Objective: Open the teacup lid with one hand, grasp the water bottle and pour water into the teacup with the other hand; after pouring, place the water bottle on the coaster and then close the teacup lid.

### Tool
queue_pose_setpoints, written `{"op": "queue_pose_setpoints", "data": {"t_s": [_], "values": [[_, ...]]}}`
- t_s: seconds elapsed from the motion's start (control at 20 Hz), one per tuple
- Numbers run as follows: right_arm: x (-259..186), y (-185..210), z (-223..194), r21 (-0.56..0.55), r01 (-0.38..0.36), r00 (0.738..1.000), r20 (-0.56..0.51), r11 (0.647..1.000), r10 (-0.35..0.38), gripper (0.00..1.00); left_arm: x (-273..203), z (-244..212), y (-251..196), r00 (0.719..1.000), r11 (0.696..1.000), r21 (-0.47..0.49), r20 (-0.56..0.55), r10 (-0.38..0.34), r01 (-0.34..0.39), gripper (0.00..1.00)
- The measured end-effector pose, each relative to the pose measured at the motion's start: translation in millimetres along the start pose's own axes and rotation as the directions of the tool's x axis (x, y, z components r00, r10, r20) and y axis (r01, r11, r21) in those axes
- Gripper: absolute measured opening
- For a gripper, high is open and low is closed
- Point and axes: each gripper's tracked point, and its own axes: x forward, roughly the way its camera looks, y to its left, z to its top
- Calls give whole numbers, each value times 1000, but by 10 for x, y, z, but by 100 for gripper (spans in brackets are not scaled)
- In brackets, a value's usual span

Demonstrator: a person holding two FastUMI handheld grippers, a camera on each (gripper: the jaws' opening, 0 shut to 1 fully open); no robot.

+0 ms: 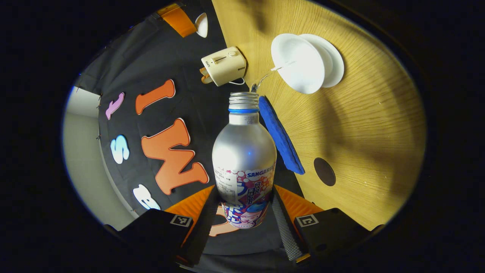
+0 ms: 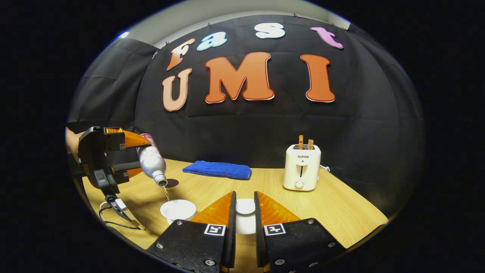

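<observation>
— So which step is this?

— Pouring, I'd say. The left gripper (image 1: 242,212) is clamped on the water bottle (image 1: 244,159), both fingers pressing its lower body at the bottom centre of the left gripper view. The bottle is tipped, and a thin stream (image 1: 265,76) runs from its open mouth into the white teacup (image 1: 299,68) in the upper right of that frame.

— And the lid?

— Held off the cup. In the right gripper view, the right gripper (image 2: 244,216) is closed on the teacup lid (image 2: 245,206) at lower centre, just right of the teacup (image 2: 177,209) on the worktop (image 2: 341,208).

— What comes next?

— Judging from this, levelling the bottle to stop the flow, then carrying it to the dark round coaster (image 1: 324,171), which lies at right of centre in the left gripper view, beside the blue cloth (image 1: 280,136). The bottle must stand upright there before release; the lid goes back afterwards.
</observation>
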Motion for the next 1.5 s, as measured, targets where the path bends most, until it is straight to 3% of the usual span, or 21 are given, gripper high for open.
{"op": "queue_pose_setpoints", "data": {"t_s": [0.25, 0.5, 0.65, 0.75, 0.8, 0.9, 1.05, 1.4, 1.5], "values": [[-2, -40, 15, 1, 4, 1000, 5, 1000, -4, 23, 10, 10, 16, 1000, 1000, 21, 2, -4, 4, 81], [-8, -52, 44, 3, 3, 1000, 13, 1000, -3, 22, 27, -23, 29, 1000, 999, 37, -5, 1, 0, 87], [-2, -40, 43, -2, -2, 1000, 10, 1000, 2, 22, 27, -42, 73, 1000, 999, 44, -6, 7, -7, 82], [-11, -47, 61, -5, 1, 1000, 12, 1000, -1, 22, 14, -38, 116, 1000, 998, 53, -4, 18, -18, 82], [-3, -35, 72, -7, 0, 1000, 15, 1000, 0, 23, 21, -30, 131, 1000, 998, 56, -4, 23, -23, 87], [-7, -22, 92, -12, -3, 1000, 19, 1000, 3, 22, 39, -13, 173, 1000, 998, 63, 0, 31, -30, 82], [-3, -11, 109, -16, -3, 1000, 23, 1000, 4, 22, 48, -16, 211, 999, 996, 79, 2, 40, -40, 87], [-3, 10, 87, -16, -8, 1000, 16, 1000, 8, 23, 74, 74, 199, 998, 989, 132, 13, 60, -61, 82], [-3, 18, 80, -15, -9, 1000, 16, 1000, 9, 22, 53, 119, 188, 997, 983, 163, 24, 75, -78, 86]]}}
